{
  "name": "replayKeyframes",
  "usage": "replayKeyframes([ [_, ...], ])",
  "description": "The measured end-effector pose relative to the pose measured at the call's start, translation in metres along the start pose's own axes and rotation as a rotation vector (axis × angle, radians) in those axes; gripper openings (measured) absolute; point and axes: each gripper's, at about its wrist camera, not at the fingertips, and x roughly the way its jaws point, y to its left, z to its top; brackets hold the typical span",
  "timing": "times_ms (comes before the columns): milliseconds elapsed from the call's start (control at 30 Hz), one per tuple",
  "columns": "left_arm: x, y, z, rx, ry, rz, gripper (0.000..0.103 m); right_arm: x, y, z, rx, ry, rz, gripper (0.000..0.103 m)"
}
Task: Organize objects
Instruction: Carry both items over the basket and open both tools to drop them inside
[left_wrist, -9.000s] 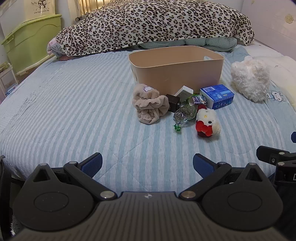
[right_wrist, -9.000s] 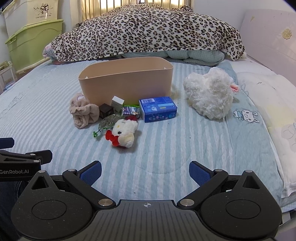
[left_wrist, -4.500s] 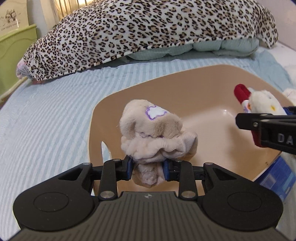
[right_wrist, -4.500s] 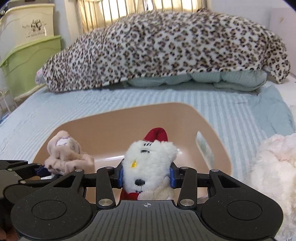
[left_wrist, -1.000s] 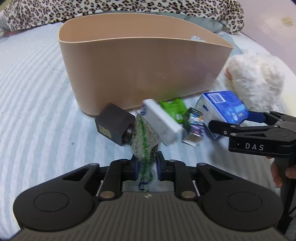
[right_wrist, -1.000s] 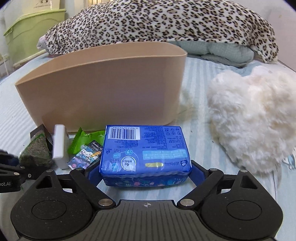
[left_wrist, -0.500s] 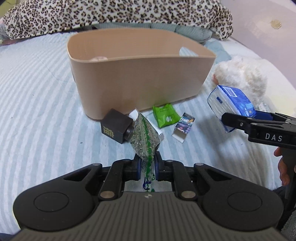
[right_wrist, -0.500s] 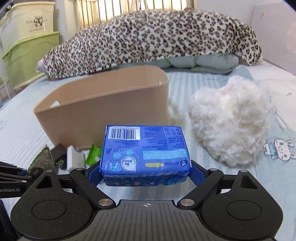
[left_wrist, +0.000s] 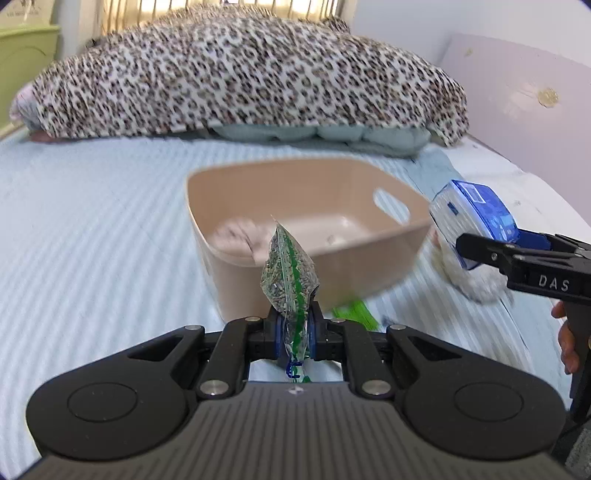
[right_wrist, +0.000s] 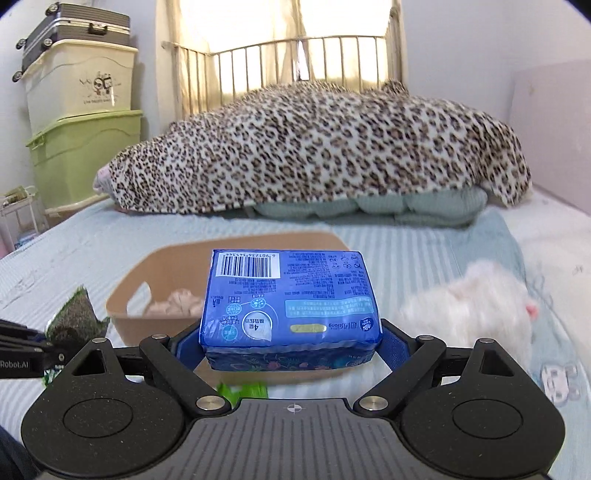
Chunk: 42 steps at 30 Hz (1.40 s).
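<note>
Seed bag (left_wrist: 289, 273) upright; blue pack (right_wrist: 290, 308) crosswise.

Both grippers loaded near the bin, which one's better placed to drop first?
Probably left: the left gripper holds the seed bag up against the beige bin. The right gripper holds its blue pack beside the rim.

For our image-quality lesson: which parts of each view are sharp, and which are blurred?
Left wrist view: the clear seed-filled plastic bag is sharp, the beige plastic bin smeared. Right wrist view: the blue wrapped pack is sharp, the white fluffy toy blurred.
</note>
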Motion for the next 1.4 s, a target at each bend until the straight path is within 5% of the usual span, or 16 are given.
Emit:
replayKeyframes([
  [233,0.018,0.004,0.037,0.034,-0.054,0.059,0.014,0.030,0.017,0.028,-0.066,-0.015,0.002,0.092],
  [467,0.063,0.010,0.056,0.038,-0.025,0.143,0.014,0.064,0.026,0.035,-0.099,-0.001,-0.026,0.092],
  [1067,0.126,0.003,0.054,0.128,0.086,0.258,0.017,0.132,0.034,0.025,-0.115,0.138,-0.035,0.092],
  [1100,0.123,0.002,0.054,0.132,0.085,0.256,0.022,0.132,0.033,0.024,-0.107,0.145,-0.031,0.092],
  [1167,0.115,0.001,0.055,0.137,0.059,0.275,0.060,0.128,0.029,0.024,-0.092,0.154,-0.027,0.095],
  [1200,0.109,0.002,0.056,0.134,0.039,0.282,0.070,0.125,0.027,0.026,-0.088,0.149,-0.030,0.096],
  [1400,0.073,0.007,0.061,0.090,-0.009,0.267,0.083,0.091,0.022,0.036,-0.102,0.114,-0.037,0.102],
])
